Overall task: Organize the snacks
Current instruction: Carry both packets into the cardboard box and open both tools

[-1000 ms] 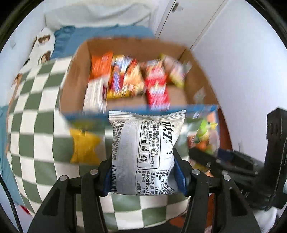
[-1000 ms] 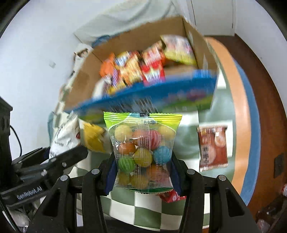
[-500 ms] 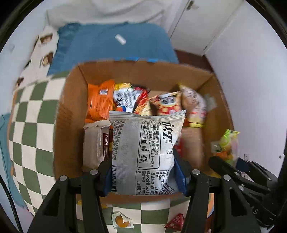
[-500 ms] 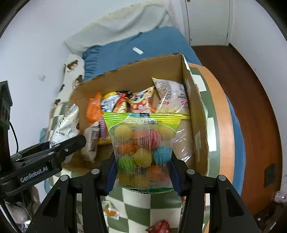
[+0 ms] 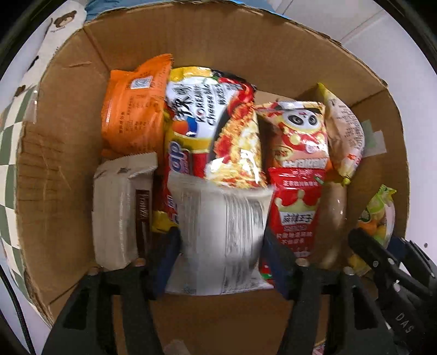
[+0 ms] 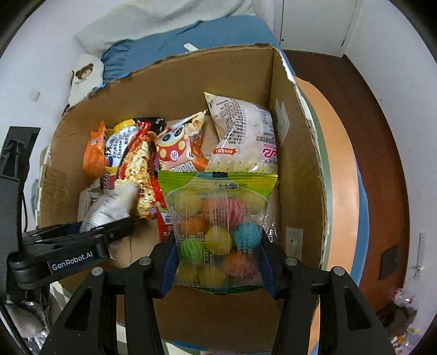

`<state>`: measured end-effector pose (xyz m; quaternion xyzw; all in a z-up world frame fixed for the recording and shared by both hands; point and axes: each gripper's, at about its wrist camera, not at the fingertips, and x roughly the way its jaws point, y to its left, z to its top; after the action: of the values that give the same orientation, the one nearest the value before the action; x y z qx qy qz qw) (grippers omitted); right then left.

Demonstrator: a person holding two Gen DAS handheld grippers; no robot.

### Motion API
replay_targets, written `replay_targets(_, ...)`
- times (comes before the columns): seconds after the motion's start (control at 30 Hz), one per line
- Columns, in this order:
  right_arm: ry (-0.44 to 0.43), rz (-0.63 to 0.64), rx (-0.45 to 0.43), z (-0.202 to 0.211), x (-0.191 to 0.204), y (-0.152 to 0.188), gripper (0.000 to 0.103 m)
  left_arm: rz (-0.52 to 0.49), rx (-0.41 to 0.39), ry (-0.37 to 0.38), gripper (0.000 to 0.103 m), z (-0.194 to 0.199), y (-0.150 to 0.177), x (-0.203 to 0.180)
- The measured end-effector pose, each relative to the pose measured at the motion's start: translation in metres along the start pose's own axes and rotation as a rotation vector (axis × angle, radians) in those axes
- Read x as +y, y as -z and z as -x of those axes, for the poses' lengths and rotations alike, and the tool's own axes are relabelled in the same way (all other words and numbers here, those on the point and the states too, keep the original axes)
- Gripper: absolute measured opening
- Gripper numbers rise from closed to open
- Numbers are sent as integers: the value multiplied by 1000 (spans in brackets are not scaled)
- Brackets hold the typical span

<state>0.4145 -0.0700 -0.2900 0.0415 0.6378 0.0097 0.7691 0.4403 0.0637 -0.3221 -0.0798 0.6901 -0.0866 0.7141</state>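
Opening left jaws flank blurred silver packet (image 5: 221, 234); right view alone shows right jaws pinching gumball bag (image 6: 218, 229).

- Setting was a home bedroom.
- Blue bedding (image 6: 191, 35) and a white pillow (image 6: 153, 19) lay at upper centre of the right wrist view.
- White cupboard doors (image 6: 314, 24) stood upper right.
- Dark wooden floor (image 6: 377, 136) ran down the right.
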Motion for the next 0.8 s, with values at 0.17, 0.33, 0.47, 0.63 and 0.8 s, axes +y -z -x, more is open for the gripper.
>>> replay_targets(0.17, 4, 26, 6, 2, 6, -2, 96, 12, -20, 6, 95, 12, 2, 7)
replay_targets(0.33, 10, 35, 10, 3, 8, -1, 96, 23, -62, -19, 95, 33, 7, 15)
replay_targets(0.47, 2, 36, 5, 5, 11, 3, 97, 5, -99, -51, 95, 48, 11, 15)
replay_targets(0.63, -7, 29, -15, 14, 13, 11, 98, -19, -142, -91, 95, 65, 26, 15)
replay_targets(0.8, -13, 31, -46, 33, 13, 22, 98, -26, -170, -107, 95, 77, 39, 24)
